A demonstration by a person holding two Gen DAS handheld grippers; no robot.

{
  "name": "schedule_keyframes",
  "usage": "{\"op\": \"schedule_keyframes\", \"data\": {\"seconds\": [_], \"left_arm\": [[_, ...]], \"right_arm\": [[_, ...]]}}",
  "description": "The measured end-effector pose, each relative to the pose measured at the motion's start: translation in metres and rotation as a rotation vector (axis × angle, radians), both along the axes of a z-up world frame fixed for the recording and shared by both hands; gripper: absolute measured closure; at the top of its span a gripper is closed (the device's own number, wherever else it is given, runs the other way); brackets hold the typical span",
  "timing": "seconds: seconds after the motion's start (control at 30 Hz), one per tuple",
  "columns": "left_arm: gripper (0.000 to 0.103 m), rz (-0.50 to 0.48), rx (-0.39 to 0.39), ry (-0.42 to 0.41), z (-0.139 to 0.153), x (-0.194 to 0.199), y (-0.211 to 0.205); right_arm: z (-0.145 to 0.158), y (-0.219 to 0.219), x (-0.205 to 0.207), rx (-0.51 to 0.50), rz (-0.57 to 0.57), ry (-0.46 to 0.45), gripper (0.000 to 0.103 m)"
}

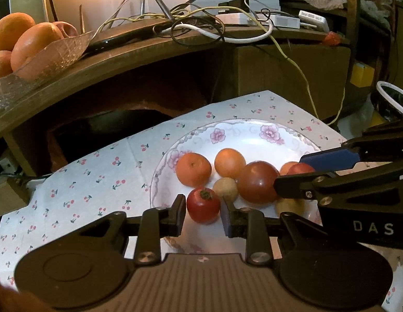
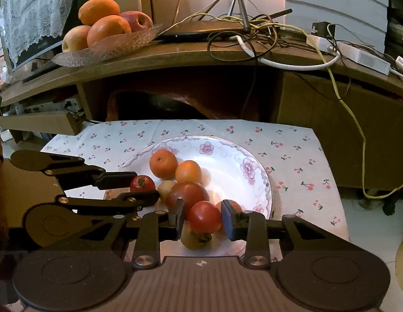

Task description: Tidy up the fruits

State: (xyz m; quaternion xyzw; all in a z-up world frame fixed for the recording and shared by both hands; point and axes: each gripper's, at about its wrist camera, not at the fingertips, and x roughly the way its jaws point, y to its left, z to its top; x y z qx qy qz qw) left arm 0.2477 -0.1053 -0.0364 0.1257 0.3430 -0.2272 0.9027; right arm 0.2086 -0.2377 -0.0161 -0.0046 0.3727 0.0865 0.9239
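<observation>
A white floral plate (image 1: 243,135) (image 2: 253,179) on a cherry-print cloth holds several fruits: two oranges (image 1: 193,169) (image 2: 163,163), a large dark red tomato (image 1: 258,182) (image 2: 187,195), small pale fruits and small red ones. My left gripper (image 1: 203,212) (image 2: 143,186) has its jaws around a small red fruit with a green stem (image 1: 203,205) (image 2: 142,182), with slight gaps showing. My right gripper (image 2: 202,219) (image 1: 296,171) has its jaws around another red fruit (image 2: 204,217) (image 1: 300,168) at the plate's right side, close to touching.
A wooden shelf (image 2: 175,54) behind carries a glass dish (image 2: 110,48) of oranges and apples, tangled cables (image 2: 253,33) and a router. A cardboard box (image 2: 37,124) lies left of the cloth (image 2: 300,171). A yellow cable (image 2: 357,140) hangs at right.
</observation>
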Motion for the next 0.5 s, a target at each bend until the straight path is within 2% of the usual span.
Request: {"op": "schedule_keyframes", "data": {"seconds": [0.2,0.5], "left_arm": [[0.064,0.003,0.002,0.008,0.001,-0.006,0.004],[0.063,0.035,-0.011,0.002,0.013,-0.021,0.009]], "right_arm": [[0.004,-0.001,-0.007,0.007,0.001,0.001,0.058],[0.01,-0.012,-0.017,0.017,-0.027,0.005,0.056]]}}
